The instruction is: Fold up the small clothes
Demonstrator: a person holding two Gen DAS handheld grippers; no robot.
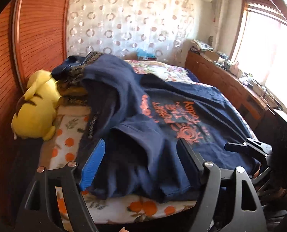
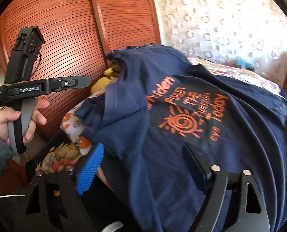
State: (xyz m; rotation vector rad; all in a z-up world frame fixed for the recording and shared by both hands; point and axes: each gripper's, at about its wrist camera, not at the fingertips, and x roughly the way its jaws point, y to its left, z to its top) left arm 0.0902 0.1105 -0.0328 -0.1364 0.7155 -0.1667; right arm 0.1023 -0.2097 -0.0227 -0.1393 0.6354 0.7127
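Note:
A navy T-shirt with orange print [image 1: 162,119] lies spread and rumpled on the bed, one sleeve folded over near its front edge; it also shows in the right wrist view [image 2: 191,119]. My left gripper [image 1: 141,150] is open just above the shirt's near hem, blue pad [image 1: 94,166] on the left finger, nothing between the fingers. My right gripper [image 2: 143,154] is open over the shirt's lower part, empty. The left gripper body, held in a hand, shows in the right wrist view [image 2: 27,89], away from the cloth at the left.
A bed sheet with an orange fruit print [image 1: 143,208] shows under the shirt. A yellow plush toy [image 1: 37,108] lies at the bed's left by a wooden slatted wardrobe [image 1: 31,29]. A cluttered wooden dresser [image 1: 230,81] stands right, under a window. A dotted curtain [image 1: 128,19] hangs behind.

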